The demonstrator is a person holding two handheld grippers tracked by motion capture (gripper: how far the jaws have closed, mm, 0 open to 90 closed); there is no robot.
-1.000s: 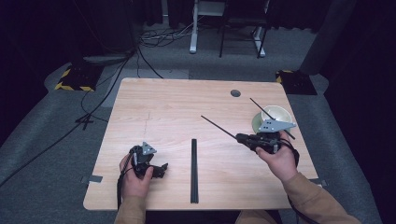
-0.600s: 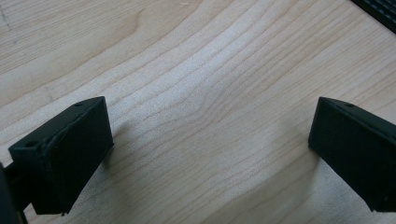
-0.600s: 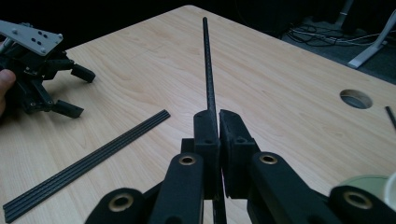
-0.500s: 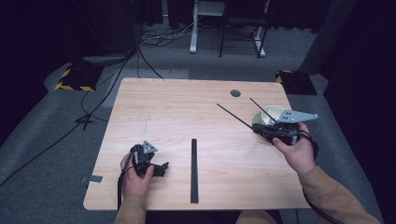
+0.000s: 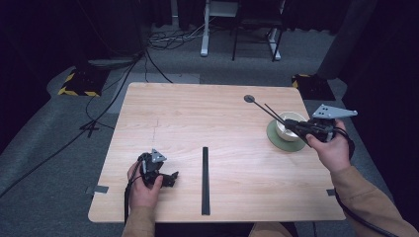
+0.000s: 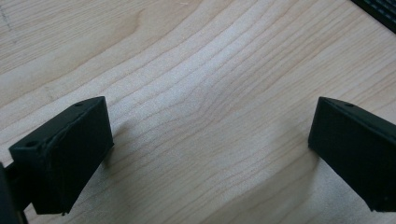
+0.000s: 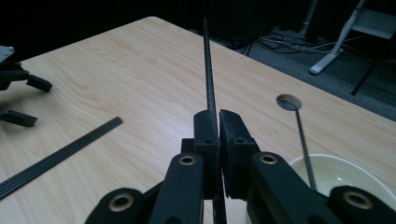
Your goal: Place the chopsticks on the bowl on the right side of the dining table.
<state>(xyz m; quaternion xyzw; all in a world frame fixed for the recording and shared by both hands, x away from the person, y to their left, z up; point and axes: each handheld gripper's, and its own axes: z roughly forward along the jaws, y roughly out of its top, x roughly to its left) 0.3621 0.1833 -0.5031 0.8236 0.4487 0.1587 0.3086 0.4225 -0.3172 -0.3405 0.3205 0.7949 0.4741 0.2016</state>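
Your right hand-held gripper [image 7: 218,122] is clenched on a thin black rod [image 7: 208,70], held just over the glossy cream bowl [image 5: 291,126] on its flat green saucer [image 5: 278,138]; a second rod [image 7: 303,144] already leans in the bowl. It looks like the next move is lowering this one in beside it. Your left hand-held gripper [image 5: 168,178] rests released on the pale wood-grain desk [image 5: 197,113], near the ribbed black strip [image 5: 205,180].

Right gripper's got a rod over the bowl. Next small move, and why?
Probably tip the rod down into the bowl and open. The right gripper is shut on it beside the bowl, where another rod already leans. The left gripper rests open on the table, idle.
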